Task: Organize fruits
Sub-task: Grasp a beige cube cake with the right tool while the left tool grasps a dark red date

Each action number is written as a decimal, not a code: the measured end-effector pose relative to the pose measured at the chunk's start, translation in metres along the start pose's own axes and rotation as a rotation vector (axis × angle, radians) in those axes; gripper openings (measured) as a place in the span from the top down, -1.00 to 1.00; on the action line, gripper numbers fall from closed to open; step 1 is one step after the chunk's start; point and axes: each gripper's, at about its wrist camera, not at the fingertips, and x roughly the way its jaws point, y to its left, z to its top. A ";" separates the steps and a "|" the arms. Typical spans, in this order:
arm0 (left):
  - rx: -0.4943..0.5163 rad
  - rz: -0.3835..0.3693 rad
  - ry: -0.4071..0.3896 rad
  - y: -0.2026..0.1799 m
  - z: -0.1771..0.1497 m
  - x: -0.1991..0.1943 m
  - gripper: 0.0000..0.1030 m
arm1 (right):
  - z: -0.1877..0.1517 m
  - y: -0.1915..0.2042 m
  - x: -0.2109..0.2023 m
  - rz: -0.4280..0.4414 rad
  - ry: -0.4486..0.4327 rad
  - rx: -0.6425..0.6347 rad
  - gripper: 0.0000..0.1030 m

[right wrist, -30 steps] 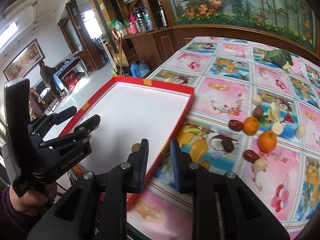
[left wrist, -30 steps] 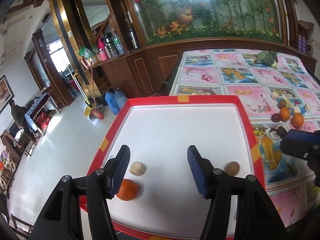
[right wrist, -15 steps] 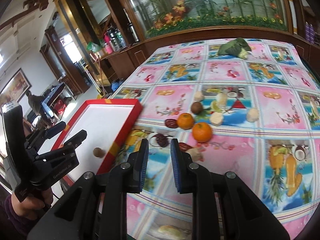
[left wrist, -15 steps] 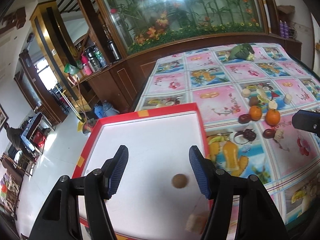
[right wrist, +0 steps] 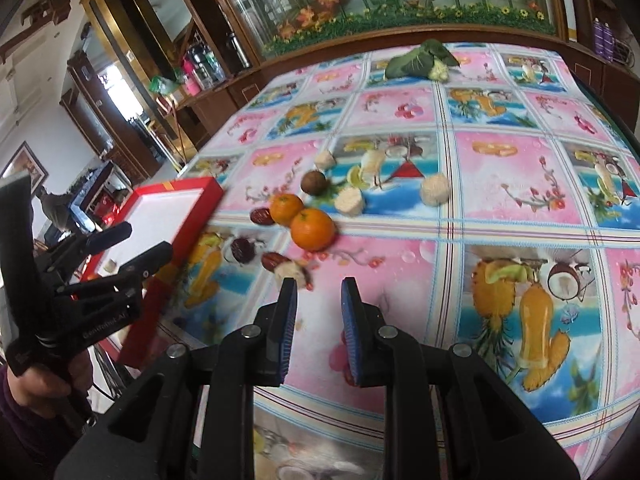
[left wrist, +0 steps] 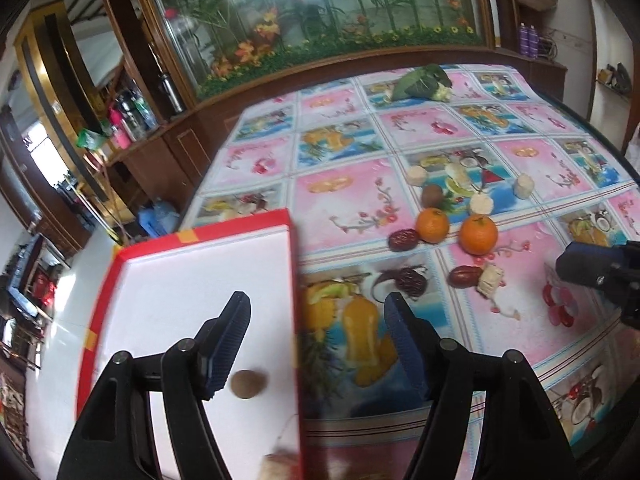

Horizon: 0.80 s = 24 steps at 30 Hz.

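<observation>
Fruit-print surface (right wrist: 500, 184) carries loose oranges (right wrist: 312, 229) beside red tray (left wrist: 288, 224); left gripper (left wrist: 316, 344) released wide, right gripper (right wrist: 318, 320) slightly parted, empty, lined up on the cluster.

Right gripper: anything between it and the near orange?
Mostly clear. The right gripper is empty, jaws slightly apart. Only a pale fruit chunk and a red date lie just left of the straight line to the nearer orange; a second orange touches it behind.
</observation>
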 end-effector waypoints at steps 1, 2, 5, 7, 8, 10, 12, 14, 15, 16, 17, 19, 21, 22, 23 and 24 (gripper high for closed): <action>-0.005 -0.020 0.015 -0.001 0.000 0.004 -0.35 | -0.001 0.000 0.004 0.000 0.012 -0.007 0.52; -0.008 -0.029 0.025 -0.001 -0.001 0.007 -0.35 | -0.001 0.000 0.007 0.002 0.023 -0.012 0.52; -0.004 -0.025 0.034 -0.001 -0.001 0.012 -0.35 | 0.002 0.007 0.020 0.021 0.061 -0.042 0.52; -0.010 -0.031 0.037 0.003 0.000 0.014 -0.35 | 0.005 0.015 0.029 0.023 0.070 -0.065 0.52; -0.012 -0.034 0.039 0.005 0.000 0.015 -0.35 | 0.007 0.020 0.034 0.025 0.077 -0.078 0.50; -0.011 -0.033 0.044 0.008 0.002 0.018 -0.35 | 0.010 0.027 0.044 0.023 0.097 -0.100 0.34; -0.015 -0.037 0.047 0.011 0.003 0.019 -0.35 | 0.011 0.033 0.050 0.017 0.102 -0.119 0.23; -0.020 -0.046 0.050 0.013 0.004 0.020 -0.35 | 0.011 0.036 0.053 0.008 0.101 -0.134 0.23; -0.021 -0.051 0.051 0.013 0.006 0.021 -0.35 | 0.012 0.037 0.055 -0.003 0.104 -0.140 0.23; -0.021 -0.059 0.053 0.012 0.007 0.022 -0.35 | 0.012 0.037 0.057 -0.016 0.103 -0.141 0.23; -0.022 -0.070 0.056 0.011 0.008 0.023 -0.35 | 0.012 0.037 0.058 -0.023 0.103 -0.141 0.23; -0.020 -0.093 0.062 0.006 0.011 0.025 -0.35 | 0.011 0.034 0.062 -0.029 0.115 -0.136 0.24; -0.006 -0.113 0.068 -0.001 0.014 0.026 -0.35 | 0.010 0.033 0.061 -0.035 0.103 -0.143 0.49; -0.002 -0.124 0.072 -0.004 0.014 0.028 -0.35 | 0.009 0.032 0.061 -0.032 0.103 -0.146 0.52; -0.001 -0.139 0.081 -0.008 0.015 0.029 -0.35 | 0.009 0.030 0.061 -0.022 0.099 -0.136 0.52; -0.002 -0.152 0.091 -0.010 0.016 0.032 -0.35 | 0.010 0.027 0.060 -0.019 0.095 -0.126 0.52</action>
